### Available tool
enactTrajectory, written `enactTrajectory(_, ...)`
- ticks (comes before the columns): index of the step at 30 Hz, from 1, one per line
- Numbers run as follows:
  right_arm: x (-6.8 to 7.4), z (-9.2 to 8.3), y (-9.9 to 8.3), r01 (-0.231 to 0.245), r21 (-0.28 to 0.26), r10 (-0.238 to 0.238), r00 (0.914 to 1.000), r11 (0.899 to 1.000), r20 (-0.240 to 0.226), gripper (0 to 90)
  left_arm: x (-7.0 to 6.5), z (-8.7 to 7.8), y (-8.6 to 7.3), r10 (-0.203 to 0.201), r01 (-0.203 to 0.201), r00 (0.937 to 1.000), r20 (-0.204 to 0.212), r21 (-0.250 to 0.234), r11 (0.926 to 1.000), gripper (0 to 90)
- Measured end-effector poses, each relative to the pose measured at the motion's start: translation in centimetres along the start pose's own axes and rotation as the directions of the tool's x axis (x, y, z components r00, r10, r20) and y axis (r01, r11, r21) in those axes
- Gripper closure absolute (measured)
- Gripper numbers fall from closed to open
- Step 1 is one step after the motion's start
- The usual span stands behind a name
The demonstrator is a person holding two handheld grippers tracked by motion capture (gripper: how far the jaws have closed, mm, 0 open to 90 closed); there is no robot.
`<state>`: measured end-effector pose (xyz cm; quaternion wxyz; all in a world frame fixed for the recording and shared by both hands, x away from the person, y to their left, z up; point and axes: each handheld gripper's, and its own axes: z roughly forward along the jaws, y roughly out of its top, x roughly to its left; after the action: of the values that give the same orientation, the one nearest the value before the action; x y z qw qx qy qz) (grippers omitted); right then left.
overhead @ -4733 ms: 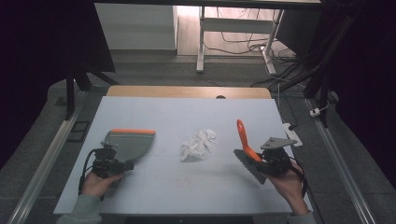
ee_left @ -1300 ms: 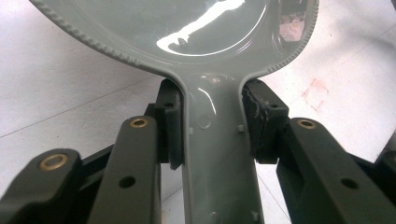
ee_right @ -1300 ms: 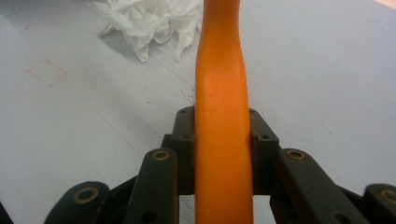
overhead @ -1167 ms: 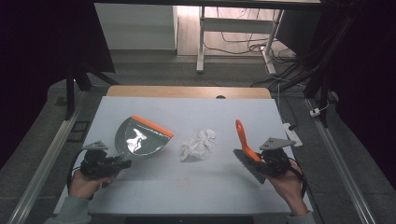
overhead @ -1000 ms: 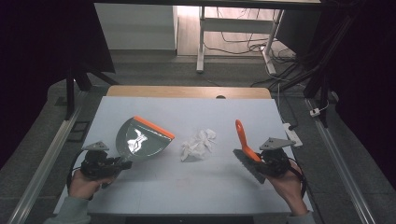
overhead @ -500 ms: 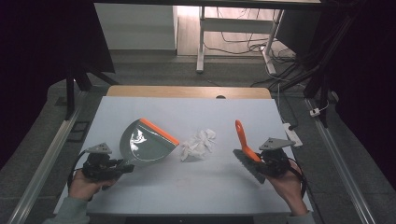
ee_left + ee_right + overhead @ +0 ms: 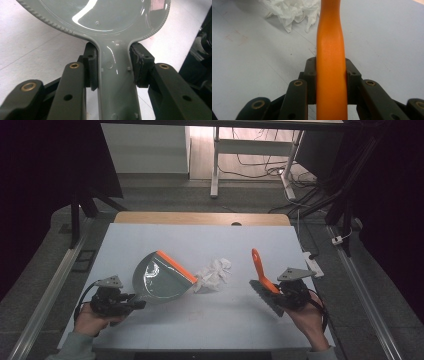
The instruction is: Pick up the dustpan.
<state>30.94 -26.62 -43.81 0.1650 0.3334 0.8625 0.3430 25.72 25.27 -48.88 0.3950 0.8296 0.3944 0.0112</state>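
Near the table's (image 7: pixel 150 227) front edge, left gripper (image 7: pixel 131 303) is clamping a grey dustpan (image 7: pixel 159 280), lip touching crumpled paper (image 7: pixel 214 274) mid-table; right gripper (image 7: pixel 276 290) is clenching an orange brush (image 7: pixel 261 274), apparently to sweep.

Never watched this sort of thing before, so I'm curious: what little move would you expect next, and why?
Probably the right gripper swings its brush left toward the crumpled paper. The left gripper, clamped on the dustpan handle, has its orange lip right beside the paper, while the brush sits apart on the paper's other side, so a sweep into the pan looks likely.
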Motion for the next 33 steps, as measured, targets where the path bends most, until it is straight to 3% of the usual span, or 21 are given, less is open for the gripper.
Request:
enactTrajectory(15, 0.0, 0.1, 0.0, 0.003, 0.002, -0.003, 1.0000, 1.000, 0.002, 69.9, -0.6, 0.2, -0.2, 0.063, -0.065, 0.9974, 0.037, 0.056, 0.9963, 61.7)
enactTrajectory(26, 0.1, 0.2, 0.0, 0.008, 0.003, -0.008, 1.0000, 1.000, 0.002, 69.9, -1.2, 1.1, -0.3, 0.119, -0.125, 0.9914, 0.055, 0.126, 0.9841, 61.7)
enactTrajectory(33, 0.1, 0.2, 0.0, 0.005, 0.004, -0.005, 1.0000, 1.000, 0.001, 69.9, -1.6, 1.7, -0.2, 0.133, -0.143, 0.9888, 0.067, 0.156, 0.9773, 61.7)
